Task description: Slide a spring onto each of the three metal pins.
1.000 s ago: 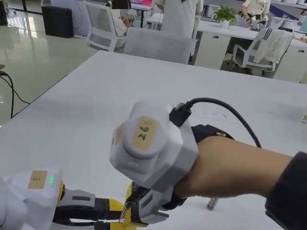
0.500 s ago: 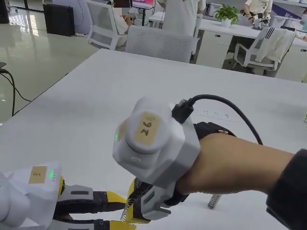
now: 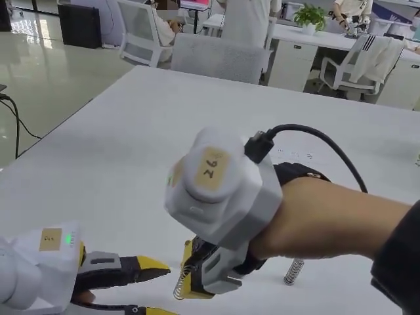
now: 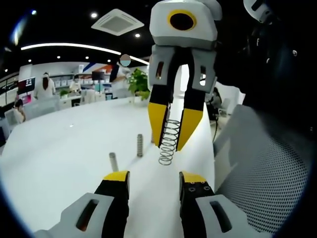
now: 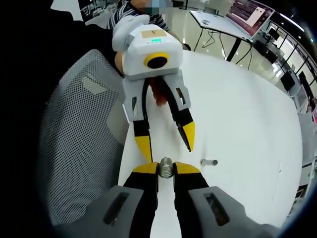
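My right gripper (image 3: 191,279) is shut on a small coil spring (image 3: 181,284) just above the white table (image 3: 131,144). In the right gripper view the spring (image 5: 167,167) sits pinched between that gripper's yellow tips (image 5: 166,171). My left gripper (image 3: 157,289) faces it from the left, open and empty. In the left gripper view its own tips (image 4: 154,179) stand apart below the held spring (image 4: 169,142). A bare metal pin (image 4: 113,161) stands upright on the table, and behind it a pin wearing a spring (image 4: 139,145). A sprung pin (image 3: 293,270) also stands under my right forearm.
A grey mesh chair (image 4: 267,163) sits close to the near table edge. A black cable (image 3: 308,141) loops off the right gripper. Office chairs (image 3: 216,59), desks and people are beyond the far edge. Broad bare tabletop lies ahead.
The left gripper's jaws, close around the spring before, have spread and drawn back to the left. The right gripper has shifted slightly right, still holding the spring.
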Demonstrator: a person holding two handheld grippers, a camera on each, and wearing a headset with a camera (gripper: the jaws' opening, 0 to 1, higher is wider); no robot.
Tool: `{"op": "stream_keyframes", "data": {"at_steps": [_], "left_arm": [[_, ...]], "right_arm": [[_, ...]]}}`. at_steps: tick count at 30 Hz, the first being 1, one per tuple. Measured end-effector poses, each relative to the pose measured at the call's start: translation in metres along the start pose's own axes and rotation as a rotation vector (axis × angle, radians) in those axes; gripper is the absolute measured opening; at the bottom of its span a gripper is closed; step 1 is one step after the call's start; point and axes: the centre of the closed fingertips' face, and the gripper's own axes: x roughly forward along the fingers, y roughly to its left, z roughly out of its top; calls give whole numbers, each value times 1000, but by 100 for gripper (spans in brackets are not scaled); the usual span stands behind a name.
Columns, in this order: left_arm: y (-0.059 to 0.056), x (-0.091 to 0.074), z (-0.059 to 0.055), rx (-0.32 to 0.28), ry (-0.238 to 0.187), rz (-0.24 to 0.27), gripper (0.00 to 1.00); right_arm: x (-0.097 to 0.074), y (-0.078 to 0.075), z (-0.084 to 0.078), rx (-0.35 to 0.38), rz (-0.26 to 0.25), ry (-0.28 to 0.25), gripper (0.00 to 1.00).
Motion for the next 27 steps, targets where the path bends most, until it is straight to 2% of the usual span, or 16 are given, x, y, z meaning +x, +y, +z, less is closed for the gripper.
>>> {"op": "stream_keyframes", "data": {"at_steps": [11,19,27], "left_arm": [[5,-2,-2,-14,2,31,43],[7,-2,-4,-23,9,43,49],[10,-2,-6,-28,17,54,55]], "right_arm": [[-8,-9,-6,18,-20,5,8],[-17,-26,-10,34,-61,11,8],[-17,-39,-12,43,-85,22,8]]}}
